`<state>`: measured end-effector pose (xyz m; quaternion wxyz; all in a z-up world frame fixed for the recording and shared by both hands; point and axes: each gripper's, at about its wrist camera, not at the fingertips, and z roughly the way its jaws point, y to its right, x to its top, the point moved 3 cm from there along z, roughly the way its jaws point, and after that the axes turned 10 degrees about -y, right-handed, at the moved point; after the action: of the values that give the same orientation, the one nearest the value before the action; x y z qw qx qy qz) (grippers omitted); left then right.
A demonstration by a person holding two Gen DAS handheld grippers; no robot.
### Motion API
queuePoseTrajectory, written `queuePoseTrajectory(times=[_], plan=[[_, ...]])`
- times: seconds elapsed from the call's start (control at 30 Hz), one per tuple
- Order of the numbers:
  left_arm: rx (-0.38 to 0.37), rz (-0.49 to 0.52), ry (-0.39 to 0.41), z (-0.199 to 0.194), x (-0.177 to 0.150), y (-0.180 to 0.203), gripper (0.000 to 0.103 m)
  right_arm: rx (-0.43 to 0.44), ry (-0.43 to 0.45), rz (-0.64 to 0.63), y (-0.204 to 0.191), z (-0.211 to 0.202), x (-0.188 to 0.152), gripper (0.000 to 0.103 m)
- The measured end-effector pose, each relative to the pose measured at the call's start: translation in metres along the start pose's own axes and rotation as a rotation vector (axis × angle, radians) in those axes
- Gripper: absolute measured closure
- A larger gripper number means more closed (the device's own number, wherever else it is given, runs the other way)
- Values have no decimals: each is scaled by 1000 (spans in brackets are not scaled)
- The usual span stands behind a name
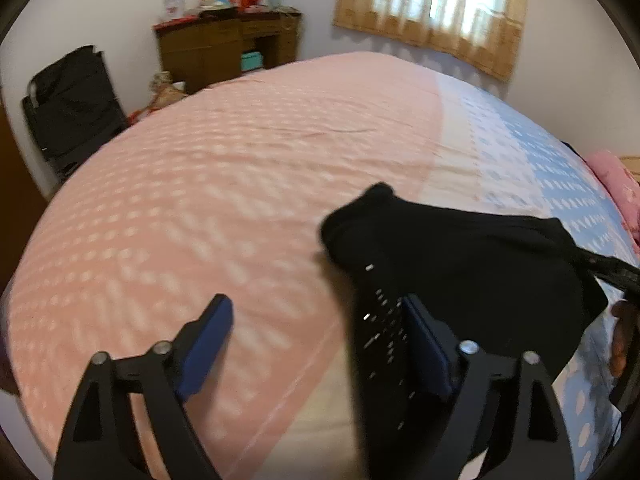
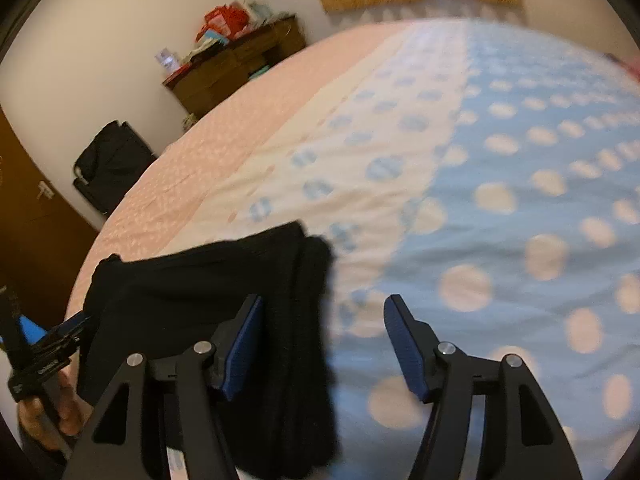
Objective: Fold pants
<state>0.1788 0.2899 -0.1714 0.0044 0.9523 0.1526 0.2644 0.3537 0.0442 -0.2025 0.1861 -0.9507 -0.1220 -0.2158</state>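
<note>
The black pants (image 1: 460, 264) lie bunched on the bed near its front edge, also seen in the right wrist view as a black heap (image 2: 192, 288). My left gripper (image 1: 316, 308) stands wide open. A strip of the black cloth runs down beside its right pad (image 1: 424, 344), and the left pad is over bare sheet. My right gripper (image 2: 325, 306) is open too, with a fold of the pants lying against its left pad (image 2: 244, 344) and a gap to the right pad. A hand (image 2: 44, 416) holds the left tool at the picture's left edge.
The bed sheet is pink (image 1: 200, 184) on the left and blue with pale dots (image 2: 520, 200) on the right. A wooden desk (image 1: 228, 48) with clutter stands against the far wall, a black bag (image 1: 68, 104) beside it. A curtained window (image 1: 436, 8) is behind the bed.
</note>
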Motion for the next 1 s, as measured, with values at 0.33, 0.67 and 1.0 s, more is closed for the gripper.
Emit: queuePoseTrajectory(times=[0.33,0.67,1.0], plan=[[23,-93,105,-67,-20,-10,12,-92,191,69,26,-122,-56,39],[-41,42,252,-144,-40,35,12,-48,337,99,3,-223,-129,37],[-60,101,325,-180,-48,54,9,-73,505,32,-37,-286,-171,33]])
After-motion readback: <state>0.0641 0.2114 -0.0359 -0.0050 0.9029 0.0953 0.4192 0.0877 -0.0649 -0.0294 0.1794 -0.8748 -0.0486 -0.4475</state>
